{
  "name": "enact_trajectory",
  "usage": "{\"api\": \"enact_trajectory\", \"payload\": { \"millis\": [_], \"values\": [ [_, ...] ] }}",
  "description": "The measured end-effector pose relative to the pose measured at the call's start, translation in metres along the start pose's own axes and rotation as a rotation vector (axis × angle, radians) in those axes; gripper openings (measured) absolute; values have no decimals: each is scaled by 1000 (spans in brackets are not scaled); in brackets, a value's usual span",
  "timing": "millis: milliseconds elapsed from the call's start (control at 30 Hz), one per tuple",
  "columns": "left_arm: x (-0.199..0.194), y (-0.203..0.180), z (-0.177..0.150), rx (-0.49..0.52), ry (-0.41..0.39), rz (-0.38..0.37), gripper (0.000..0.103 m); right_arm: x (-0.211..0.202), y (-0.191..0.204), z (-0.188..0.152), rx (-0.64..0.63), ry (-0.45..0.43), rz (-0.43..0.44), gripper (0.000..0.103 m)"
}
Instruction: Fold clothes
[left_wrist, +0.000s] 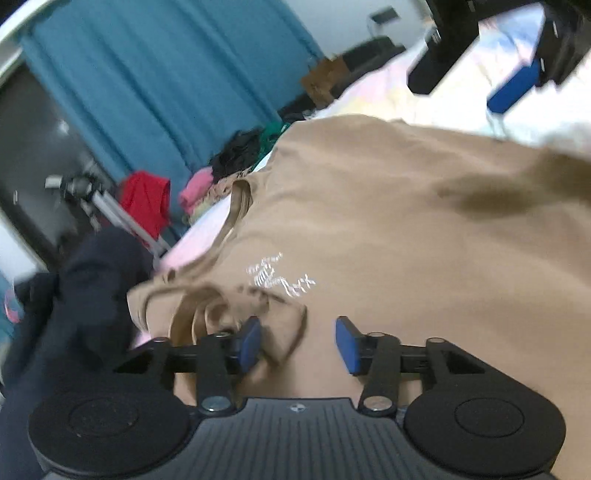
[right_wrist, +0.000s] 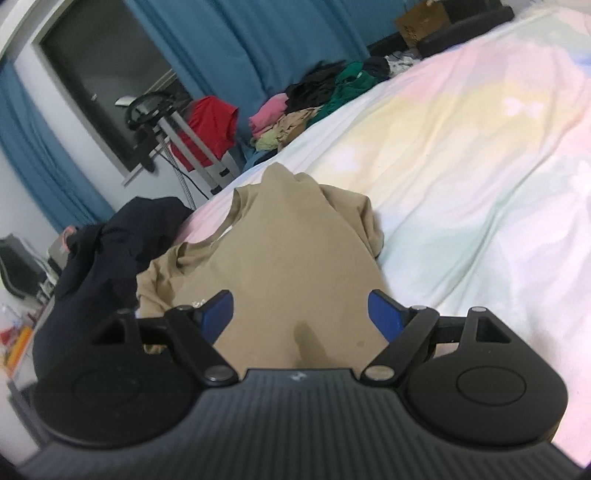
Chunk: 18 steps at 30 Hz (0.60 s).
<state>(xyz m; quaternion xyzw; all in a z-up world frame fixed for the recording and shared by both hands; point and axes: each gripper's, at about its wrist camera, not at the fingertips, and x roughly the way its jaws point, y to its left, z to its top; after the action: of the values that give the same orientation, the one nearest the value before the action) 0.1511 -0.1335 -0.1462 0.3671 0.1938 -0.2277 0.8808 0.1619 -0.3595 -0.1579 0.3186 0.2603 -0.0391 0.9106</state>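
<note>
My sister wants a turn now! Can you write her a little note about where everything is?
Left gripper: open, over the tan shirt near its neckline, holding nothing.
Right gripper: open, over the same shirt, also holding nothing.
The shirt lies rumpled on the pastel bed sheet, a dark navy garment beside it.
Done: no fold visible.
Left: smooth the shirt, fold it, then the navy one.

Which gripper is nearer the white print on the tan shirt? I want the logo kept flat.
Left. The left gripper hovers just below the white print; the right gripper sits farther along the tan shirt.

tan shirt (left_wrist: 388, 229), pastel sheet (right_wrist: 461, 147), teal curtain (left_wrist: 166, 74)
</note>
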Motion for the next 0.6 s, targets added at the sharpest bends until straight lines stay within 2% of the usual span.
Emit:
{"api": "enact_trajectory", "payload": {
  "millis": [67,167,300,367,433,500,533,567,600],
  "values": [
    [-19,14,-8,-129,11,-41,57,1,0,0,7,6,7,83],
    [-51,39,-22,-341,-2,-103,59,1,2,-1,4,9,17,83],
    [-78,74,-30,-553,-36,-71,60,2,3,-2,5,12,22,83],
    [-68,88,-27,-665,-15,-75,60,3,3,-2,8,12,18,83],
    [-46,102,-26,-814,22,-113,60,3,1,-1,13,13,14,83],
    [-36,111,-28,-939,50,-157,56,4,-2,-1,30,15,12,83],
    [-31,116,-29,-978,51,-155,49,5,-3,-1,37,19,11,83],
    [-27,121,-29,-1014,50,-150,35,5,-4,-2,42,25,9,83],
    [-26,129,-32,-1060,47,-141,27,6,-6,-3,48,30,8,83]
  ]
}}
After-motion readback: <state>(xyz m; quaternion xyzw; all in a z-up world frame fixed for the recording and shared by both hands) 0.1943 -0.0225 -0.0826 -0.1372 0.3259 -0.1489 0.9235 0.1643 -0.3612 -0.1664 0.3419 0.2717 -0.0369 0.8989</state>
